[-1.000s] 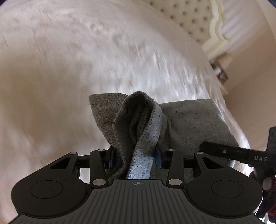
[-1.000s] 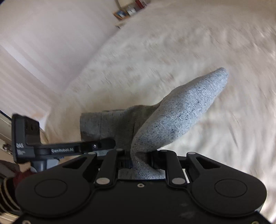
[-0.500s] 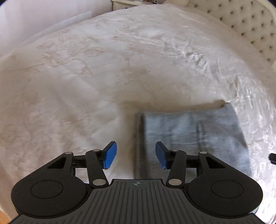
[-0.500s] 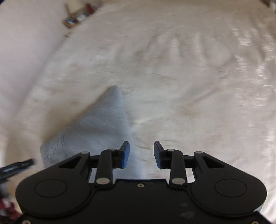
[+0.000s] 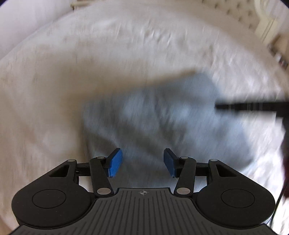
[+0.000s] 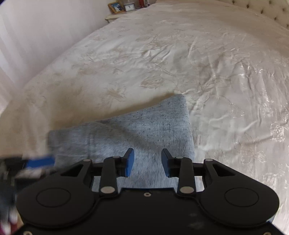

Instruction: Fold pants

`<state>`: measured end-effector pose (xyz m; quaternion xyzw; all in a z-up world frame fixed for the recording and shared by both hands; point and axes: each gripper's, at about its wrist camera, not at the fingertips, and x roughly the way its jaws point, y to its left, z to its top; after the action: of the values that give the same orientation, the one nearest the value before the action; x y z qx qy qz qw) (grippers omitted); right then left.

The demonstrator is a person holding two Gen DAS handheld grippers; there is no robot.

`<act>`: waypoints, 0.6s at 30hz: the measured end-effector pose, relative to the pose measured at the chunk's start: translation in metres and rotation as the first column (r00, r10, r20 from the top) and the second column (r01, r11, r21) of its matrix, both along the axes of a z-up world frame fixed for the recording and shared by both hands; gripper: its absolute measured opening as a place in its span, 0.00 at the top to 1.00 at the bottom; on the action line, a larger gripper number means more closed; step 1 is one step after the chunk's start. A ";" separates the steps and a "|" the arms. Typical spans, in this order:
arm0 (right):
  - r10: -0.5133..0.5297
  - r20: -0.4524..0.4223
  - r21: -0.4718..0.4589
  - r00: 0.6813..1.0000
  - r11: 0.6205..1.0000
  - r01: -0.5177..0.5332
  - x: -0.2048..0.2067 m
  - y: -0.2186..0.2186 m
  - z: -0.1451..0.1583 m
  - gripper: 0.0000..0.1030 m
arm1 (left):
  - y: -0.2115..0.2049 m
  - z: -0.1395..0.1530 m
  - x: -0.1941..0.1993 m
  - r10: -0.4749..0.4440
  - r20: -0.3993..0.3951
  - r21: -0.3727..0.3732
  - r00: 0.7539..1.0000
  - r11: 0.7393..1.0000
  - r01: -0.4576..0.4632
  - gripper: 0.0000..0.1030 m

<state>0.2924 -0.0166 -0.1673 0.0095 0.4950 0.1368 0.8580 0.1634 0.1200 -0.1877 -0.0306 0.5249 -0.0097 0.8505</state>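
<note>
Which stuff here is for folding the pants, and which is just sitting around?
For the job:
grey pants
left gripper, open
right gripper, open
bed cover they lie on

Just there:
picture frame
small clock
tufted headboard

Cream embroidered bedspread (image 6: 180, 59), tufted headboard (image 6: 267, 9), cluttered nightstand (image 6: 117, 10) beside pale wall (image 6: 36, 32).

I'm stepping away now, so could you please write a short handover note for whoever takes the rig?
Left gripper: jaws open, holding nothing, over the pants.
Right gripper: jaws open, holding nothing, also over them.
Pants: grey, lying folded in a compact bundle on the bedspread.
Done: folds appear made, cloth released.
Left: check the edges; left view is blurred, so neatness there is unclear.
</note>
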 end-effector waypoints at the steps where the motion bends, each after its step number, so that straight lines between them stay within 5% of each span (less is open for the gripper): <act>1: 0.006 -0.020 -0.007 1.000 1.000 -0.006 0.002 0.003 -0.009 0.62 | 0.002 -0.010 -0.008 0.004 -0.025 0.010 1.000 1.000 -0.004 0.51; 6: 0.122 -0.100 -0.009 0.987 0.992 -0.124 -0.024 0.021 -0.039 0.58 | 0.010 -0.014 -0.034 0.002 0.000 -0.003 1.000 1.000 -0.002 0.47; 14: 0.085 -0.103 0.065 0.991 0.995 -0.078 -0.069 0.004 -0.036 0.54 | 0.011 -0.011 -0.031 0.053 -0.005 -0.017 0.999 0.998 -0.054 0.46; 18: 0.151 -0.103 0.030 0.983 0.988 -0.149 -0.090 0.005 -0.029 0.48 | 0.005 -0.008 -0.035 0.062 -0.003 -0.003 0.998 0.998 -0.062 0.45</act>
<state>0.2020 -0.0117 -0.1966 -0.0112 0.5373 0.2059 0.8178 0.1284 0.1252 -0.1961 -0.0483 0.5248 0.0156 0.8497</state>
